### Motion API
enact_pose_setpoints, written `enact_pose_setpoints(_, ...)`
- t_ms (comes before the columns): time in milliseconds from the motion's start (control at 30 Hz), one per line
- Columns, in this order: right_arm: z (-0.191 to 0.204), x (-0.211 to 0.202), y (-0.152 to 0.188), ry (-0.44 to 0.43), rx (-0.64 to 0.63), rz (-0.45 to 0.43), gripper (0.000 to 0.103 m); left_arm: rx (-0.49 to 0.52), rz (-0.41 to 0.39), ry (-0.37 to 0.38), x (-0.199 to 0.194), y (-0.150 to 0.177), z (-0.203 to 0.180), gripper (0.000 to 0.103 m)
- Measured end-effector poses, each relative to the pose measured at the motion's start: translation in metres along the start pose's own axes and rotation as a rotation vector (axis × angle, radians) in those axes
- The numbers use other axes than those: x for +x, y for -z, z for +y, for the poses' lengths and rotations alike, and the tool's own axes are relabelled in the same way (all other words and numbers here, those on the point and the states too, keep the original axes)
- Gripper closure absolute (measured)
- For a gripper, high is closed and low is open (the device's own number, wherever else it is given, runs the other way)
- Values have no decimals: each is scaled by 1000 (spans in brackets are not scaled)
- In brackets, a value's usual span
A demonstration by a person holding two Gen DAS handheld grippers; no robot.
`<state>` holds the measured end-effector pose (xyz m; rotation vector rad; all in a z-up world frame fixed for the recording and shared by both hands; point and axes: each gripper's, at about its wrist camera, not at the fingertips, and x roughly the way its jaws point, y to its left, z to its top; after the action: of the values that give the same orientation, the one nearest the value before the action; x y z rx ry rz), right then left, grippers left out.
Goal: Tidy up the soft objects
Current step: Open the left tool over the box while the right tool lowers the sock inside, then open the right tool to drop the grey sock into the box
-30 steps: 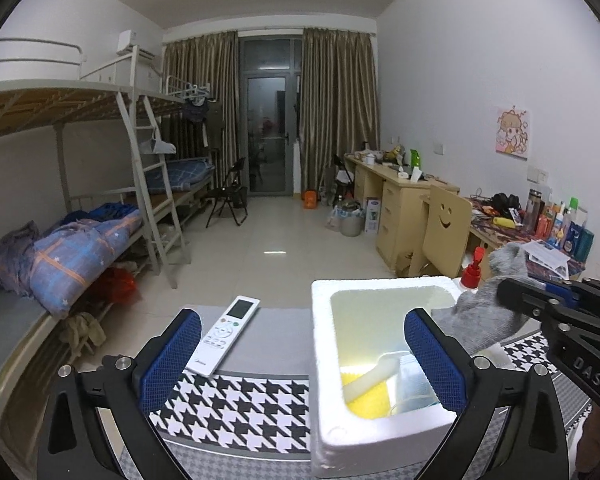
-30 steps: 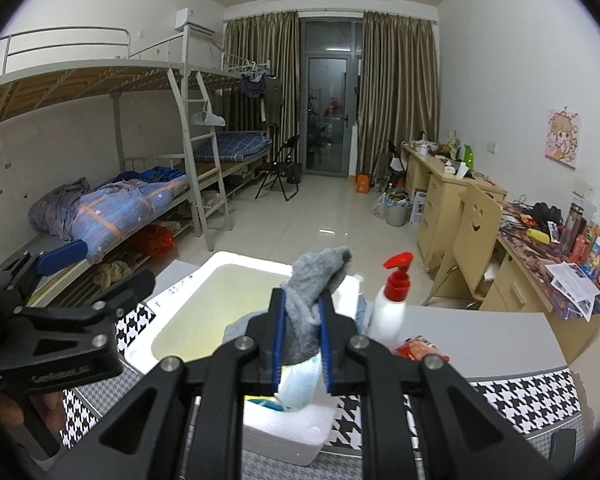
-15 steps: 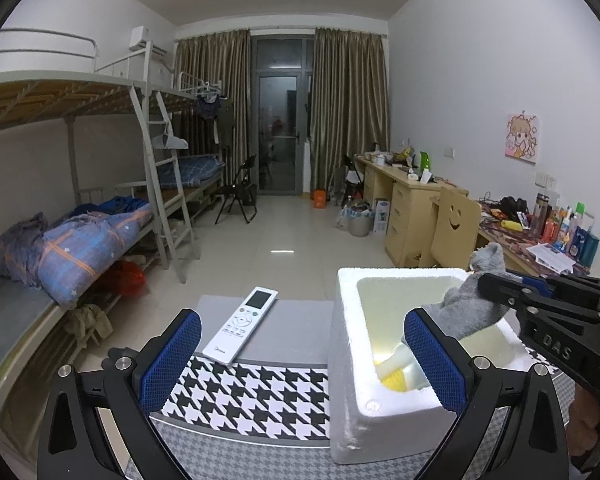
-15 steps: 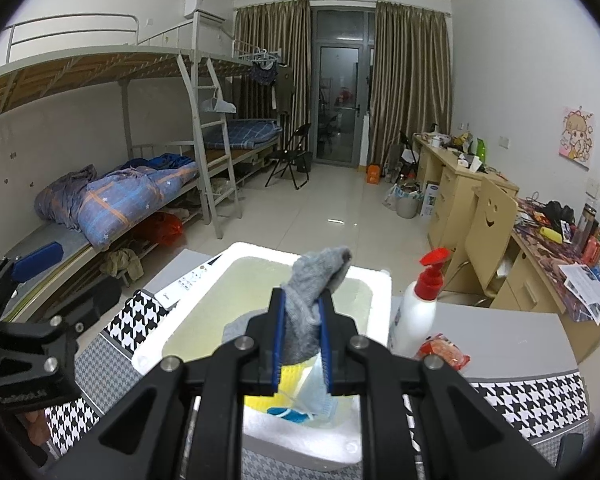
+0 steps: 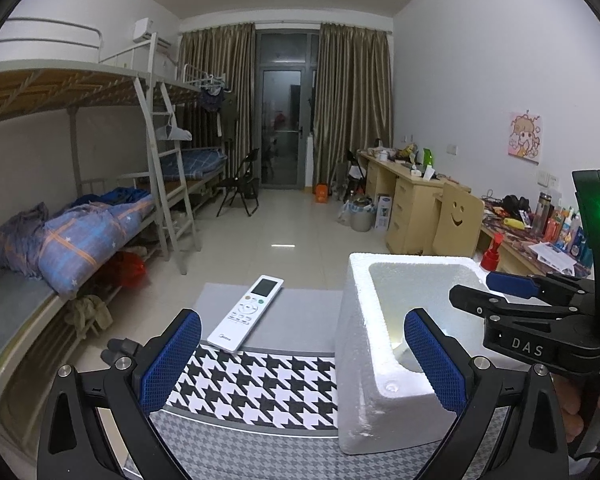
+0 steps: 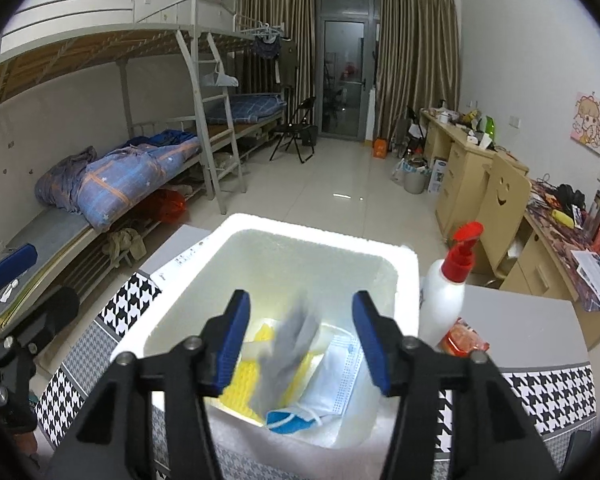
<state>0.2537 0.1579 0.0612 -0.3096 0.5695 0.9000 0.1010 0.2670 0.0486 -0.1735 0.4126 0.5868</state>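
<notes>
A white foam box (image 6: 404, 276) stands on the table; it also shows in the left wrist view (image 5: 364, 344). My right gripper (image 6: 300, 340) is open above the box. A grey sock (image 6: 288, 344), blurred, is in the air inside the box below the open jaws. In the box lie a yellow sponge (image 6: 244, 380) and a pale blue face mask (image 6: 332, 376). My left gripper (image 5: 300, 364) is open and empty, at the box's left side over the houndstooth cloth (image 5: 260, 384). The right gripper also shows in the left wrist view (image 5: 512, 284).
A white remote (image 5: 246, 312) lies left of the box. A white pump bottle with a red top (image 6: 446, 292) and a red packet (image 6: 462, 340) stand right of the box. Bunk beds are to the left, desks to the right.
My right gripper has opened and let go of the grey sock, which drops into the box. My left gripper has drawn back to the left of the box.
</notes>
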Motion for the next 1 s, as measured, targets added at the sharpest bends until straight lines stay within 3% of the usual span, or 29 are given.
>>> enact_pose_setpoints(233, 1, -9, 2, -1, -4, -10, 40, 8, 6, 6, 1, 1, 0, 1)
enact_pose_setpoints(467, -1, -22, 3, 31, 20, -44, 17, 9, -3, 8, -9, 2, -2, 1)
enact_pose_setpoints(1000, 0, -67, 16, 39, 25, -105, 15, 33, -27, 28, -41, 6, -19, 1)
